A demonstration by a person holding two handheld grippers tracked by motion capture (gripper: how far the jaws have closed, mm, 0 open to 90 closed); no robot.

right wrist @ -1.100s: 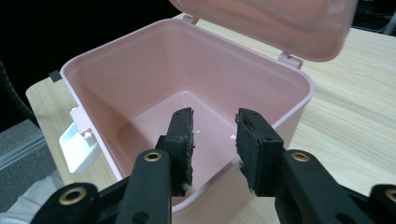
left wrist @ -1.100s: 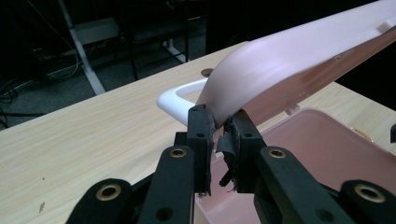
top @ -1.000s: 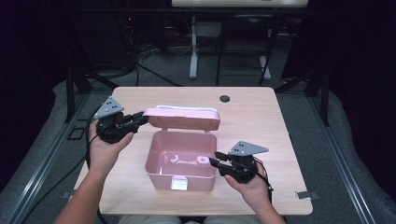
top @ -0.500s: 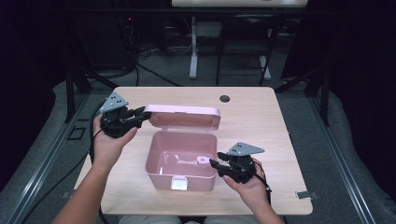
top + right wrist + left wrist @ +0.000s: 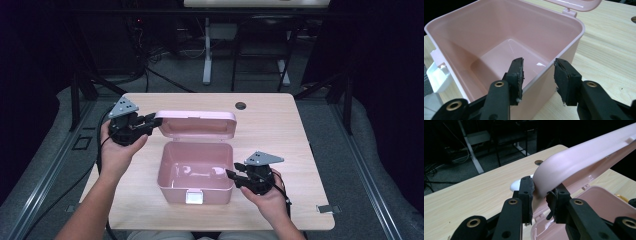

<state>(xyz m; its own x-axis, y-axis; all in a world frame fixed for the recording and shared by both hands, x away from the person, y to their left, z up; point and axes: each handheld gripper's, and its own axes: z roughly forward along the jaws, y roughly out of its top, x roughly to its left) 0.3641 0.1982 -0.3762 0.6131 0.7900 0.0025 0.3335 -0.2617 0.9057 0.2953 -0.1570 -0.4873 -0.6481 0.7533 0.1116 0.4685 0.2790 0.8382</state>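
Observation:
A pink plastic box (image 5: 195,186) stands open on the table, its hinged lid (image 5: 197,124) raised behind it. My left gripper (image 5: 156,122) is shut on the lid's left corner. In the left gripper view the lid's curved edge (image 5: 579,160) runs between the pads of the left gripper (image 5: 540,195). My right gripper (image 5: 231,175) straddles the box's right wall. In the right gripper view one jaw of the right gripper (image 5: 537,72) is inside the box wall (image 5: 564,32) and one outside, with a gap at the outer pad. These jaws have just been closing a little around that wall. The box looks empty.
A white latch (image 5: 194,196) sits on the box's front, and the same latch (image 5: 436,75) shows beside the near wall. The wooden table (image 5: 280,130) has a round cable hole (image 5: 241,105) at its far side. Desk legs and cables stand on the floor beyond.
My left hand has edged slightly away from me with the lid corner still held. The right hand has stayed at the box's wall.

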